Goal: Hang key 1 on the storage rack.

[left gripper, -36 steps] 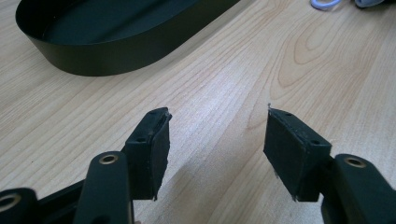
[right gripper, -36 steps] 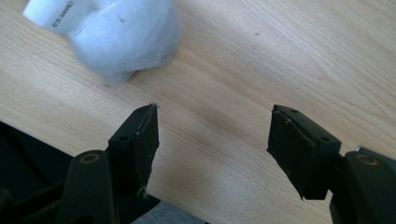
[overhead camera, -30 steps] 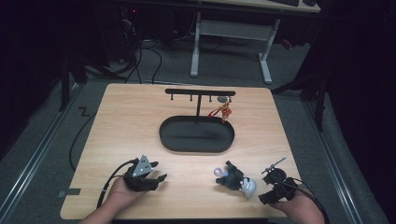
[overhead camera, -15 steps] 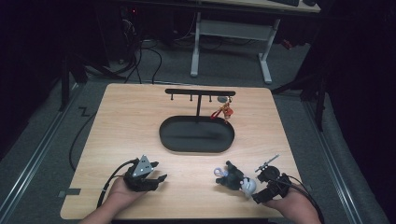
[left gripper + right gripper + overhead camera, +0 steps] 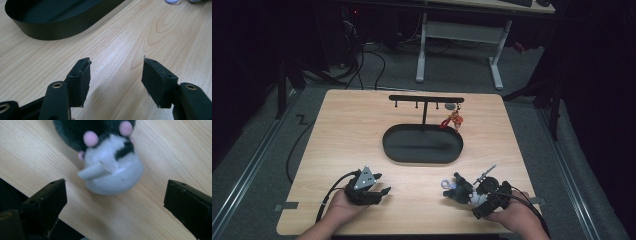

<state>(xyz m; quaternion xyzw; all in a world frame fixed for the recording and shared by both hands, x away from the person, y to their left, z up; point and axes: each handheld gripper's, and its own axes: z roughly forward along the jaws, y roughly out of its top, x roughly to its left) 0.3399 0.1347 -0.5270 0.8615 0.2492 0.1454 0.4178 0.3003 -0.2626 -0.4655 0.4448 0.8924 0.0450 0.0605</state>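
Dark room, pale wooden table [image 5: 352, 130]. Lay near the front right edge: plush toy [image 5: 105, 157], between the spread jaws of the right hand-held gripper [image 5: 115, 202], ungrasped. Rested open and empty at front left: left hand-held gripper [image 5: 116, 77]. Risked nudging the round toy off the edge if closed off-centre. Revealed up close: pink dots, white belly; from above: black tray [image 5: 392, 150] and key rack [image 5: 412, 98].
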